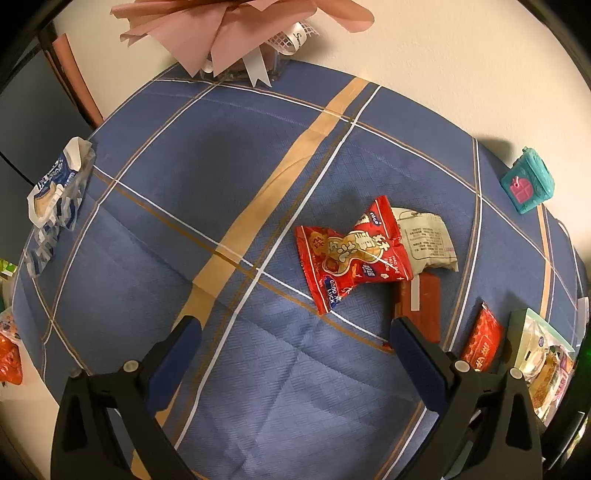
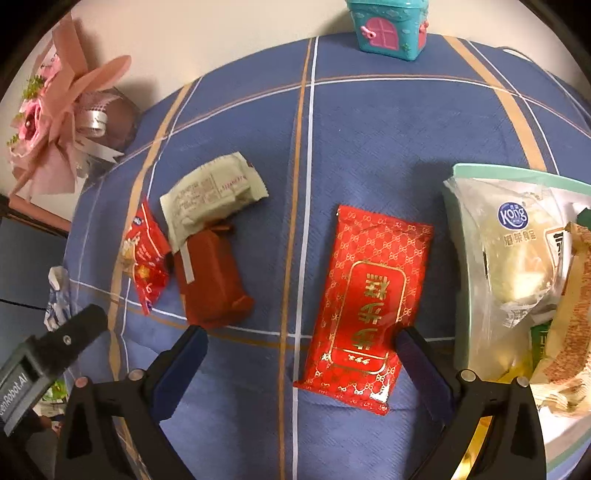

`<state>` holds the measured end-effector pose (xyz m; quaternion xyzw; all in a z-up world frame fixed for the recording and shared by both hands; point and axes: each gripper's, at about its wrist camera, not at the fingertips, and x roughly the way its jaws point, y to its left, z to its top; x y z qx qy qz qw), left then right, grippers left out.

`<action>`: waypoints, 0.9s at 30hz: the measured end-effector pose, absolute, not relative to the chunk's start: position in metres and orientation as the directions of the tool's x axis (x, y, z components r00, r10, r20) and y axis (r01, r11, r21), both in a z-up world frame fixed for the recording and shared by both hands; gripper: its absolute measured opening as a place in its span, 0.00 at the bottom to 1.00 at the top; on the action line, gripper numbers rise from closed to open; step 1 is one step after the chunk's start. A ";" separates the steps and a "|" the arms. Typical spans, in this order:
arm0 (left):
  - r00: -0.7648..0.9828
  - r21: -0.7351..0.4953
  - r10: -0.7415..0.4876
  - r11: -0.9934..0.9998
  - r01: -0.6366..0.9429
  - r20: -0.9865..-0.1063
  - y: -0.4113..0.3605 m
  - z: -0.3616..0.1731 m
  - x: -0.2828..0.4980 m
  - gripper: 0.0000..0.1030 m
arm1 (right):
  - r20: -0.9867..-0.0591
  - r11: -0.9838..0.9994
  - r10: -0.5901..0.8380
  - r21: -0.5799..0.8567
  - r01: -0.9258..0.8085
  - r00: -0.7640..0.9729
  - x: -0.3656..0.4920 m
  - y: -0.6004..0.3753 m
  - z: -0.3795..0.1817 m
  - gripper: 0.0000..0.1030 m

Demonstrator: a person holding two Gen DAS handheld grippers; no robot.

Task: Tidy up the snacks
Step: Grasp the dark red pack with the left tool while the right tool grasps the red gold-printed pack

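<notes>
My left gripper (image 1: 295, 332) is open and empty above the blue checked cloth. Ahead and right of it lie a red candy-style snack packet (image 1: 351, 258), a cream wrapper (image 1: 428, 240) and a brown bar (image 1: 424, 306), overlapping. My right gripper (image 2: 301, 343) is open and empty, its right finger (image 2: 421, 362) at the lower edge of a flat red packet with gold print (image 2: 365, 295). The same red packet (image 2: 146, 254), cream wrapper (image 2: 210, 195) and brown bar (image 2: 210, 277) lie to its left. A mint-green box (image 2: 461, 266) holding bagged snacks stands at the right.
A teal toy house (image 2: 388, 29) stands at the table's far edge. A pink bouquet (image 2: 59, 122) lies at the far left corner. A blue-white wrapper (image 1: 55, 195) lies at the left edge. The left gripper's body (image 2: 55, 350) shows in the right wrist view. A wall lies behind the table.
</notes>
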<state>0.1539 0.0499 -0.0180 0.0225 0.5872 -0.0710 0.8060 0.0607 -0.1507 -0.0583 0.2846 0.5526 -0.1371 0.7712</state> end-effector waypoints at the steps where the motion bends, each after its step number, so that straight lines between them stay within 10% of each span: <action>1: 0.299 -0.051 -0.092 0.989 0.142 -0.950 0.050 -0.018 0.154 0.99 | -0.931 0.797 0.092 0.282 0.534 0.354 0.061 -0.151 -0.058 1.00; 18: 0.259 -0.076 -0.135 0.971 0.226 -0.956 0.006 -0.036 0.154 0.99 | -0.950 0.835 -0.005 0.169 0.524 0.313 0.069 -0.157 -0.070 0.89; 27: 0.245 -0.096 -0.162 0.961 0.260 -0.956 -0.020 -0.044 0.152 0.99 | -0.950 0.871 -0.111 0.048 0.489 0.290 0.077 -0.146 -0.071 0.63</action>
